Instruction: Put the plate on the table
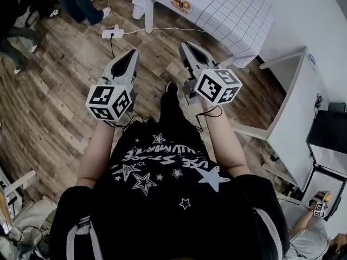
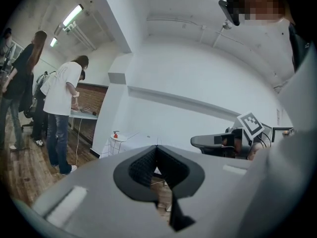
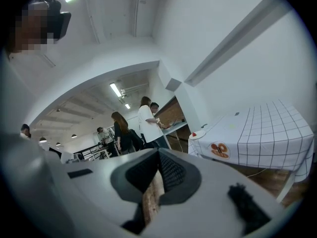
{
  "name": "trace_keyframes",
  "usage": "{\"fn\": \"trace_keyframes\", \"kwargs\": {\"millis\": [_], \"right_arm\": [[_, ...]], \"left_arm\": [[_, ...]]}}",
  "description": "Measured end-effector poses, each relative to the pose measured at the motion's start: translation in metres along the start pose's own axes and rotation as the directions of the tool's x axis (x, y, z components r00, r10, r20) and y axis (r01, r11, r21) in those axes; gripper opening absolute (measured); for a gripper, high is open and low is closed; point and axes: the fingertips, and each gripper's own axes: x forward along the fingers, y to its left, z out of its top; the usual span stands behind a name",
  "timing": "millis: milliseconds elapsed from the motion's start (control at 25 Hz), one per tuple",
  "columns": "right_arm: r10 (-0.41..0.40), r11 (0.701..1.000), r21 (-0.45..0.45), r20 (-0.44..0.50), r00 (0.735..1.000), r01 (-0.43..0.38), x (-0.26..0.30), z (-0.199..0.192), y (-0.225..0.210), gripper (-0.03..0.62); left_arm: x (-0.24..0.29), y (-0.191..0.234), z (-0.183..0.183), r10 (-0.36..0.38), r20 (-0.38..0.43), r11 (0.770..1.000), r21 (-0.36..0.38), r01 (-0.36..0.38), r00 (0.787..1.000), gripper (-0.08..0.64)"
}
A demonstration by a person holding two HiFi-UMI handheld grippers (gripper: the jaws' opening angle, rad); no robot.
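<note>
Head view shows plate (image 1: 183, 5) on table (image 1: 233, 15), beyond left tongs (image 1: 133, 52) and right tongs (image 1: 185, 44).

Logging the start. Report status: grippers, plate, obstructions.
Left gripper shut, empty. Right gripper shut, empty. No plate held; round orange-marked thing lies on checked table ahead. Power strip on floor before it.

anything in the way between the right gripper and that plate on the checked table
Nothing visible stands in the way. Between the right gripper, jaws shut and empty, and the plate on the checked table there is only wood floor. A power strip and its white cable lie flat on that floor.
</note>
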Motion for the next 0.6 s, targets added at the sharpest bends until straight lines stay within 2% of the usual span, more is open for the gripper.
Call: {"fn": "trace_keyframes", "kwargs": {"millis": [120, 240, 320, 440, 600], "right_arm": [[-0.017, 1.0, -0.007, -0.013, 1.0, 0.017, 0.005, 0.002, 0.024, 0.014], [-0.026, 0.998, -0.063, -0.033, 0.999, 0.024, 0.004, -0.02, 0.058, 0.014], [-0.026, 0.997, -0.073, -0.04, 0.999, 0.023, 0.0, -0.03, 0.066, 0.014], [-0.012, 0.998, -0.068, -0.032, 0.999, 0.01, -0.005, -0.032, 0.051, 0.014], [-0.009, 0.998, -0.068, -0.03, 0.999, 0.007, -0.015, -0.02, 0.023, 0.014]], "left_arm": [[-0.019, 0.013, 0.013, -0.008, 0.007, 1.0, -0.014, 0.008, 1.0, 0.009], [-0.057, 0.027, 0.002, -0.019, 0.061, 0.999, -0.035, 0.021, 0.998, 0.009], [-0.069, 0.026, -0.003, -0.02, 0.071, 1.0, -0.021, 0.022, 0.997, 0.009], [-0.061, 0.015, -0.002, -0.017, 0.079, 1.0, 0.021, 0.015, 0.997, 0.009], [-0.037, -0.006, 0.003, -0.015, 0.093, 1.0, 0.024, 0.013, 0.996, 0.009]]}}
